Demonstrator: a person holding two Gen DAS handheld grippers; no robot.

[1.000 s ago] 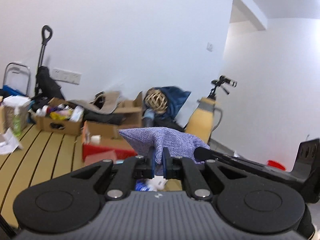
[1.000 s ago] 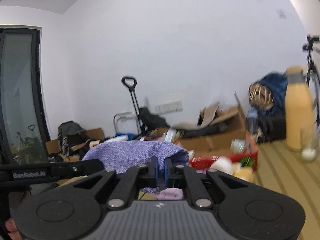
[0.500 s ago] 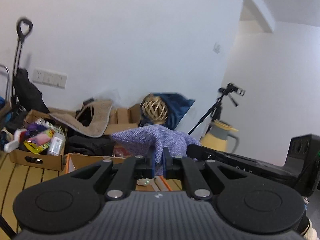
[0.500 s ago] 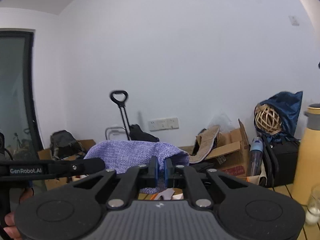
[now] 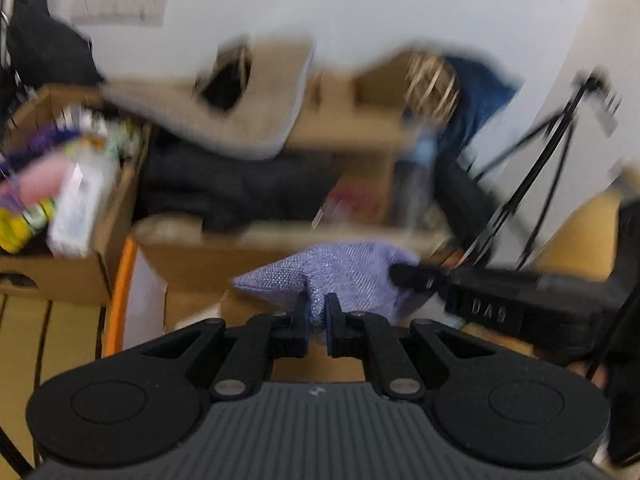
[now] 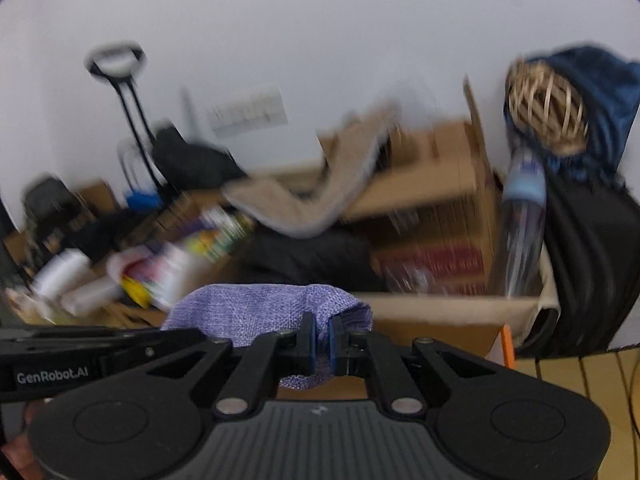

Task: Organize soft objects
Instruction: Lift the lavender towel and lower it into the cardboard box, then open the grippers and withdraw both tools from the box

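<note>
Closest in, both tongs are pinched nearly shut on the same lilac woven-fabric pouch [image 5: 340, 276]: the left tongs [image 5: 316, 316] nip its near edge and the right tongs [image 6: 322, 334] nip the opposite end, so the soft pouch hangs stretched in the air between them, probably to keep it from sagging while it is carried. Beyond it, blurred, open brown cardboard boxes [image 6: 432, 184] of mixed clutter line the white wall, one draped with a beige fleecy mat [image 5: 240, 116], likely where it is headed.
</note>
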